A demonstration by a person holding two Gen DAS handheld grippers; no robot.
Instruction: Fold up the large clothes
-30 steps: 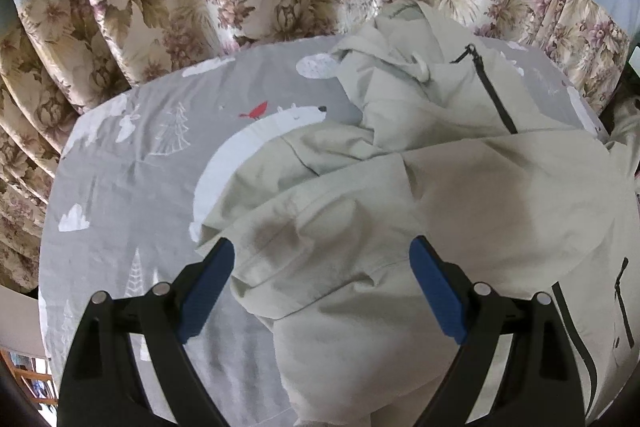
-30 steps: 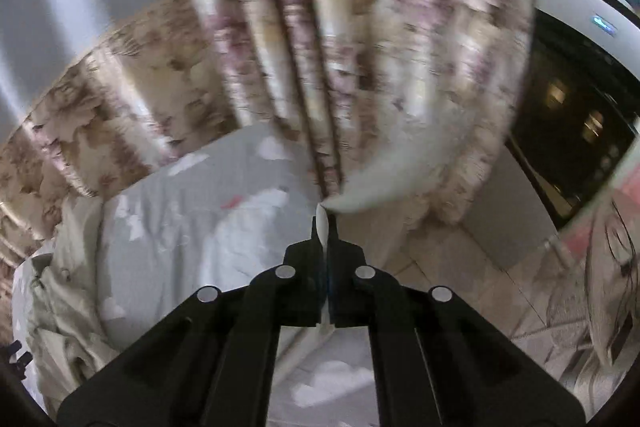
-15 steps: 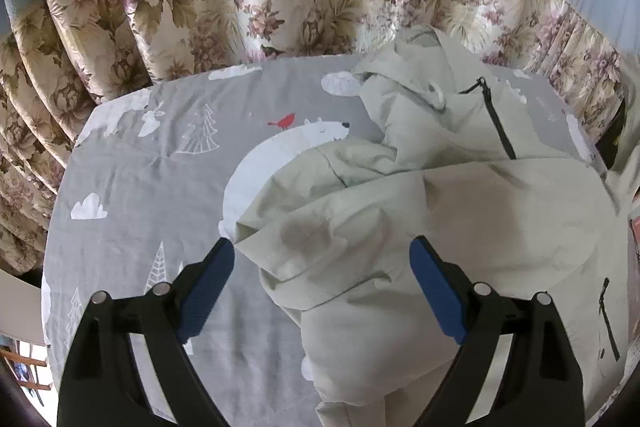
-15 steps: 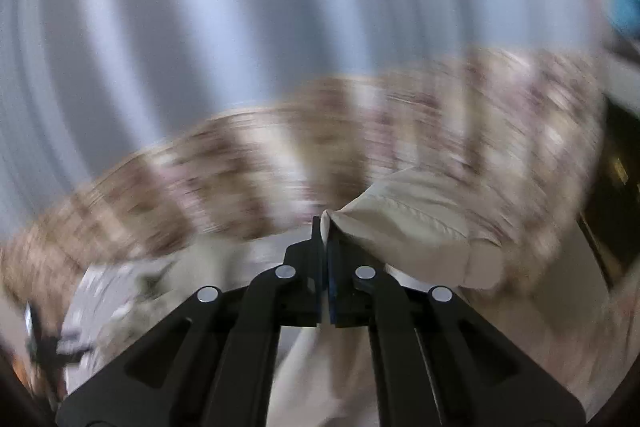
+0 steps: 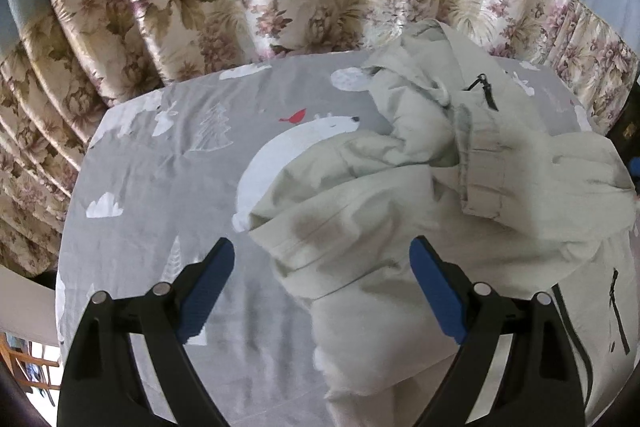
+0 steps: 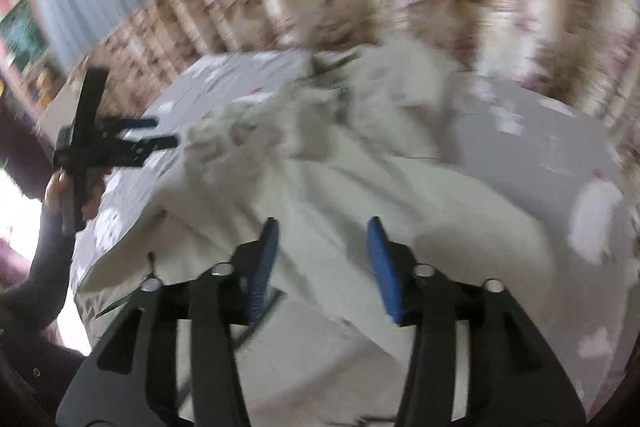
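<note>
Both grippers hang empty over the jacket (image 5: 400,227) on the bed (image 5: 168,187), left gripper (image 5: 322,287) wide, right gripper (image 6: 322,267) jaws just opening after releasing a sleeve, which wants flattening next.

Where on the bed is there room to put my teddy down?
The grey sheet is bare on the left, from the floral curtain down to the left tongs, beside the printed polar bear. The right side is crowded: the pale green jacket lies heaped there, up to the far edge.
</note>
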